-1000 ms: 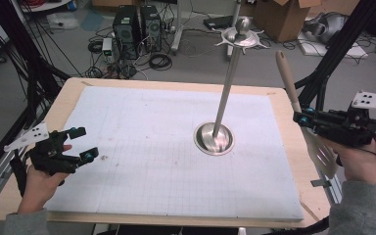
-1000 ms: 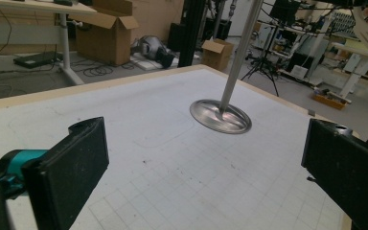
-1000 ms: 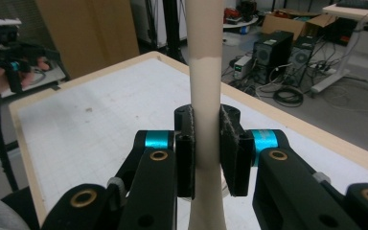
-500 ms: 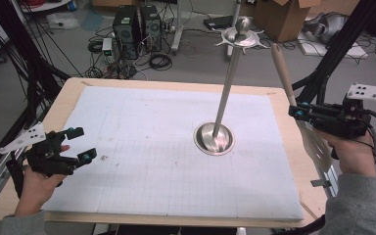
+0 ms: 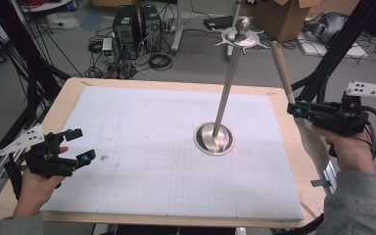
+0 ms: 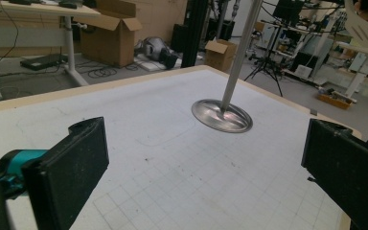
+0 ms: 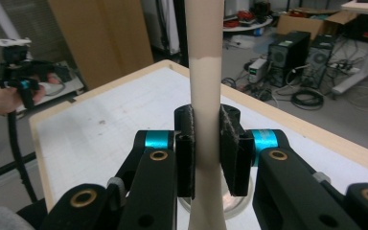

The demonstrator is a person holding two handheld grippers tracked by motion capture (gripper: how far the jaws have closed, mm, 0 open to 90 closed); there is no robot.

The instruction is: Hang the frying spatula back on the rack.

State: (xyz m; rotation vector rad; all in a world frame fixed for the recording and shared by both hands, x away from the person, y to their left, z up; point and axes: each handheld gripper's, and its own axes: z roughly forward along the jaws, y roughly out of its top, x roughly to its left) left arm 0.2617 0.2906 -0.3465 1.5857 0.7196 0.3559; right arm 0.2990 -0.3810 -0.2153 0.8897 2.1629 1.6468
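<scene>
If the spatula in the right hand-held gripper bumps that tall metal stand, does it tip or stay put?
The stand looks top-heavy: a thin pole over a small round base, so a knock up high would probably tip it. Its polished metal on the flat mat suggests a low push might slide it instead.

The high view is looking forward and down over the whole table point(image 5: 279, 100). The left gripper view is skimming low across the mat towards the stand point(image 6: 223, 115), mid-frame. The right gripper view is sitting close, facing the stand's base point(image 7: 242, 203), bottom centre.
</scene>
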